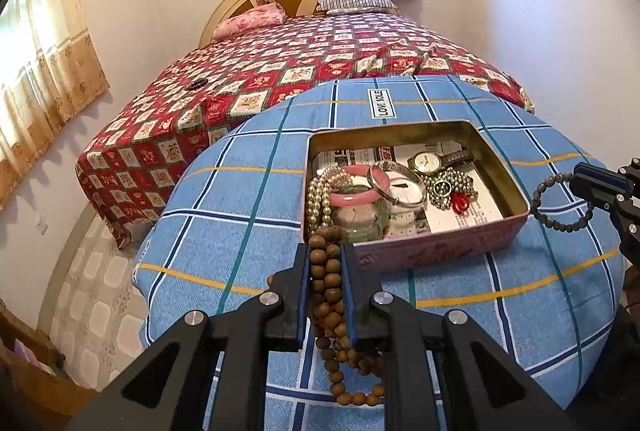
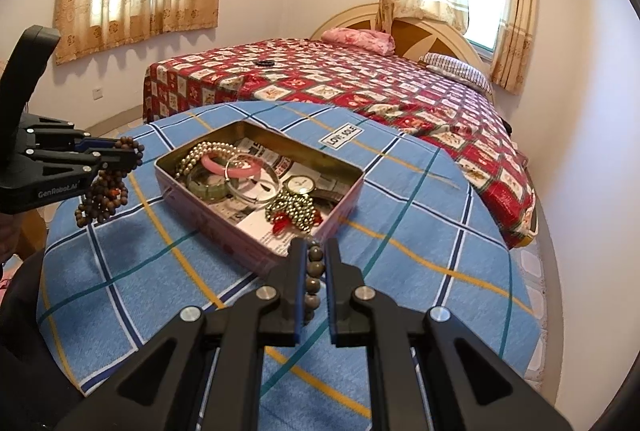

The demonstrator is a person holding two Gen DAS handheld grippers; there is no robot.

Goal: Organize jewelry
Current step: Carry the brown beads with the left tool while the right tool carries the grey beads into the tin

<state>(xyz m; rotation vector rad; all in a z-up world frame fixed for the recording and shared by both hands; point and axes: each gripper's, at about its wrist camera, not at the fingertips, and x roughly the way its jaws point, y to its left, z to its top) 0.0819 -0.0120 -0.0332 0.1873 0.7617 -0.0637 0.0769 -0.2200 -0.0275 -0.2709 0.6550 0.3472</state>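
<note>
Beads, brown, long strand (image 1: 326, 283), clamped in left gripper (image 1: 326, 251) jaws, hung at tin's near rim. Bracelet, dark (image 2: 313, 271), pinched in right gripper (image 2: 313, 245) jaws beside near corner. Tin (image 1: 440, 251), open, on table (image 1: 240, 231), lies just ahead of both, already stocked with bangles (image 1: 360, 193) and watch (image 1: 426, 162).

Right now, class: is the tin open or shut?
Open. The tin has no lid on, so the watch and pink bangle inside show from above. No lid is in view.
</note>
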